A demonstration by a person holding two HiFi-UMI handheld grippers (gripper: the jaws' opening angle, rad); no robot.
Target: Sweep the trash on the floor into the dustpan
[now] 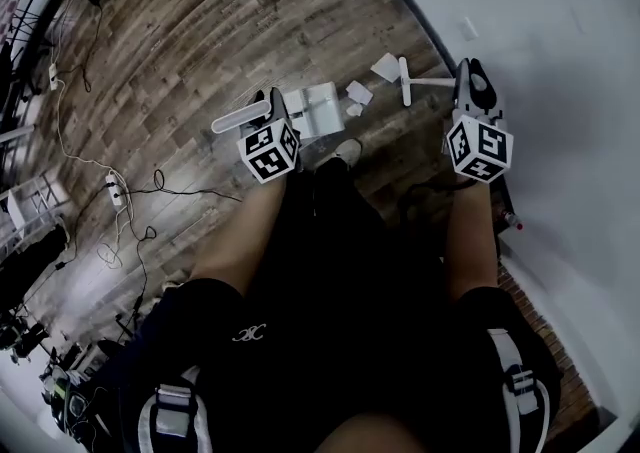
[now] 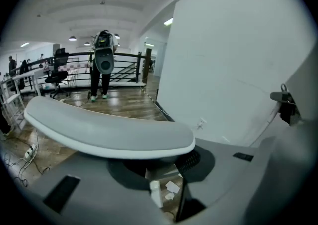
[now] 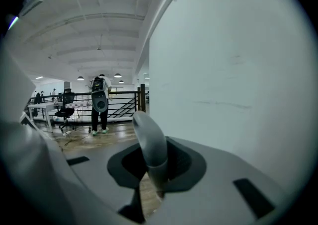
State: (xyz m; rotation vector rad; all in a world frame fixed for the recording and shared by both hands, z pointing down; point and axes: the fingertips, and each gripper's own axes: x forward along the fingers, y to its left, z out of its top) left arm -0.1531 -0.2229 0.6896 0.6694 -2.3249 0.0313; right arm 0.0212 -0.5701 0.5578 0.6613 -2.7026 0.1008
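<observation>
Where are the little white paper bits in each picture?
Head view: paper bits lie upper middle, on the wood floor.
Left gripper view: bottom middle, seen through the gap between the jaws.
Right gripper view: not in it.
Shared landmark: the white wall.

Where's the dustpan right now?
Head view, centre: the dustpan is just beyond the left gripper, which holds its handle; paper scraps lie to its right on the floor.

Wood-plank floor (image 1: 200,31), faintly glossy; white paper scraps (image 1: 385,66), matt; dustpan handle (image 2: 109,127) and broom handle (image 3: 149,142), smooth satin plastic; wall (image 1: 560,31), matt, painted.
</observation>
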